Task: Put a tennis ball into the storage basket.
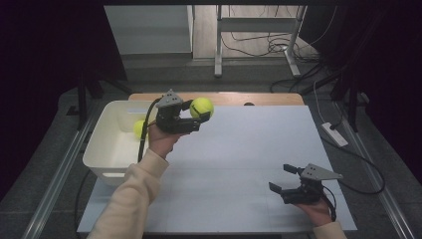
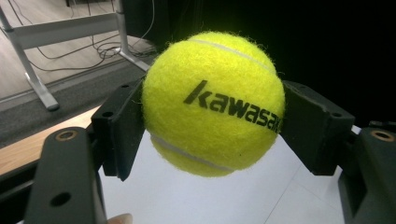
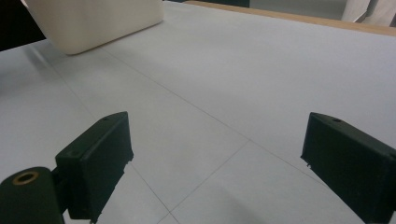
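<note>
In the high view, left of centre, the left gripper (image 1: 198,115), black with a grey three-cornered plate on top, is clenched on a fuzzy yellow-green tennis ball (image 1: 201,107), held clear above the white, smooth tabletop (image 1: 249,149) just beside the right rim of a white rectangular plastic bin (image 1: 107,144) that stands at the left edge of the sheet. A second yellow-green tennis ball (image 1: 139,128) lies inside that bin, partly hidden by the gripper's cable, so two balls can be counted here. At the lower right of this frame the right gripper (image 1: 282,178) rests low over the tabletop with its jaws spread apart and nothing between them; a cream sleeve runs up from the bottom edge to the left hand. The left gripper view brings the held ball (image 2: 213,103) to the middle of the frame: its felt nap, its curved white seams and a black printed brand word show plainly, which the high view does not give, and the two flat black pads press on its left and right sides. The right gripper view looks along the released right gripper (image 3: 215,163), its two blocky matte-black jaws wide at the lower left and lower right, over the pale tabletop crossed by thin seam lines; a rounded corner of the bin (image 3: 93,23) sits at the upper left, and a strip of wooden table edge (image 3: 289,18) runs along the upper right.
</note>
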`<action>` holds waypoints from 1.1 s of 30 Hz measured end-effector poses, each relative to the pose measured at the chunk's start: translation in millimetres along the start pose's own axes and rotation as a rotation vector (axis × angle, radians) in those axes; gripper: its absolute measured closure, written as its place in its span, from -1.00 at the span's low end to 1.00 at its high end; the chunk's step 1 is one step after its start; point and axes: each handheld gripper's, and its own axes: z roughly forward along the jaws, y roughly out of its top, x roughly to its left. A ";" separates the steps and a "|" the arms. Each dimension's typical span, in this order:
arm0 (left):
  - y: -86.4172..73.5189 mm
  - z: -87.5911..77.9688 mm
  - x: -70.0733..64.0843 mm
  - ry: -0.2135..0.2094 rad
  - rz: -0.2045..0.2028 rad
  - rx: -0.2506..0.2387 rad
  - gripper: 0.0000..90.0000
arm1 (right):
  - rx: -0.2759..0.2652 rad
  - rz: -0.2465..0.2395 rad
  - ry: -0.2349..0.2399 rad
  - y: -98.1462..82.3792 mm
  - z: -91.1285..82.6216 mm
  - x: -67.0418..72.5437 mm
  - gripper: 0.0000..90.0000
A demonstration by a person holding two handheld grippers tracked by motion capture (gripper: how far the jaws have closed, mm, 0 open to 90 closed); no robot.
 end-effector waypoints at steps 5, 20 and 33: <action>0.8 -6.3 1.9 0.010 0.000 -0.002 -0.39 | -0.001 0.000 0.000 0.1 -0.1 0.0 -0.82; 2.8 -30.1 12.4 0.059 -0.007 -0.024 -0.39 | -0.002 0.000 -0.003 0.2 -0.3 -0.2 -0.82; -4.8 -44.0 23.0 0.094 -0.028 -0.029 -0.39 | -0.002 0.000 -0.003 0.2 -0.4 0.0 -0.82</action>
